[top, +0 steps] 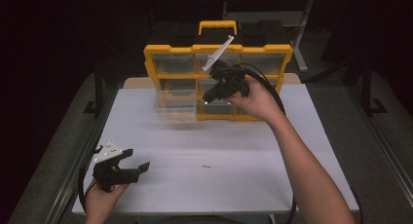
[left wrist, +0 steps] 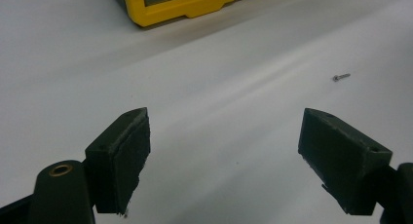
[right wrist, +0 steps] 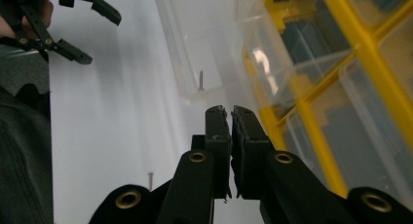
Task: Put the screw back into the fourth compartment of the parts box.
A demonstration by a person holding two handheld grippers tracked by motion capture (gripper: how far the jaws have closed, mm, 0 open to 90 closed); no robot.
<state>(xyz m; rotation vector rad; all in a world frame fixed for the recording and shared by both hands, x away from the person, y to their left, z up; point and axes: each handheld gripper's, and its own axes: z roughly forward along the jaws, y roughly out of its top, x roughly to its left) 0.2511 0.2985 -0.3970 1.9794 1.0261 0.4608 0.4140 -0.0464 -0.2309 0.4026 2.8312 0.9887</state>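
Right gripper [top: 210,96] fingers shut, empty, above pulled-out clear drawer [top: 176,106] holding one screw [right wrist: 200,81]. Left gripper [top: 139,167] fingers wide. Next: probably fetch bench screw [top: 207,166].

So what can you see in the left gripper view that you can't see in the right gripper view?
The left gripper view alone shows the left hand-held gripper close up, its jaws wide apart over the white table.

The right gripper view alone shows the right hand-held gripper with jaws shut and nothing between them, a clear drawer pulled out of the organizer, and one screw inside it.

Both show the yellow organizer and a loose screw lying on the table.
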